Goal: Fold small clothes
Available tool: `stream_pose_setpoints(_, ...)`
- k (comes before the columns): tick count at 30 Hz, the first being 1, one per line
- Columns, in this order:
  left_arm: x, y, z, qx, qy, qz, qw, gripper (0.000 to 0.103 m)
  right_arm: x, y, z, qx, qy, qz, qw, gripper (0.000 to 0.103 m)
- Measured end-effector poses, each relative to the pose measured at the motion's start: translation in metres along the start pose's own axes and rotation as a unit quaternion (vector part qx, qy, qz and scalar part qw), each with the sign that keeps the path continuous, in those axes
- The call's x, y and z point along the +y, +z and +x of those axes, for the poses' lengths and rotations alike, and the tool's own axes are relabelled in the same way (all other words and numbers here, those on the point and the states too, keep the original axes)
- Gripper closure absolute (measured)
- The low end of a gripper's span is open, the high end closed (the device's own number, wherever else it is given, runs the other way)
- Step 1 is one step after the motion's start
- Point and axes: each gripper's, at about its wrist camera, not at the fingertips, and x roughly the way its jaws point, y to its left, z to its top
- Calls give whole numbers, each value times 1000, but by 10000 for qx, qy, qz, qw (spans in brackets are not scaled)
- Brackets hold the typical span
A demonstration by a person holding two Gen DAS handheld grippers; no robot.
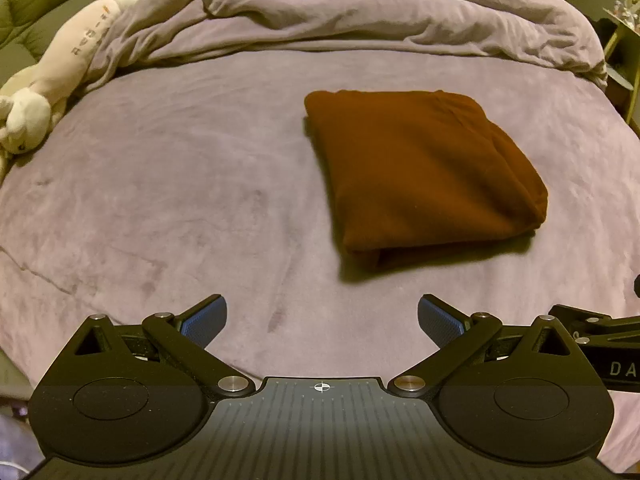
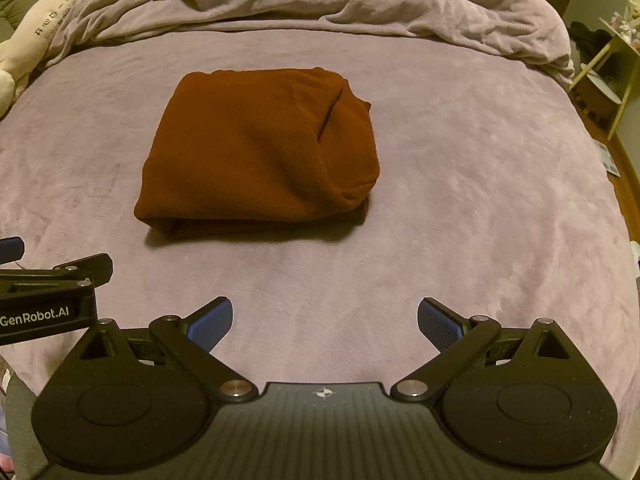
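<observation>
Garment (image 1: 420, 172) folded on bed (image 1: 160, 200) | both tongs (image 1: 322, 322) (image 2: 325, 324) apart | shelf (image 2: 600, 80) right-view only

Lighting: dim, warm, yellowish — overhead. Folded rust-brown garment (image 1: 420, 172) casts a soft shadow toward the camera on the mauve plush bedspread (image 1: 180, 200). Strong fisheye curvature, dark corners — slight softness.

We can read "GenRobot.AI" in white on the black left-hand gripper body (image 2: 44, 312) poking into the right wrist view. In the left wrist view, the other black gripper's arm (image 1: 616, 364) shows just "DA" before the edge cuts it off. The long cream plush toy (image 2: 44, 24) has printed characters, probably Chinese, too blurry for us.
</observation>
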Motion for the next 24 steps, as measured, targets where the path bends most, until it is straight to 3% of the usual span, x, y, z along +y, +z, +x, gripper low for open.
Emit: stream_pose_setpoints(24, 2, -1, 1, 42, -6, 8, 10000, 0, -3, -1, -3, -11, -15, 59, 10000, 4)
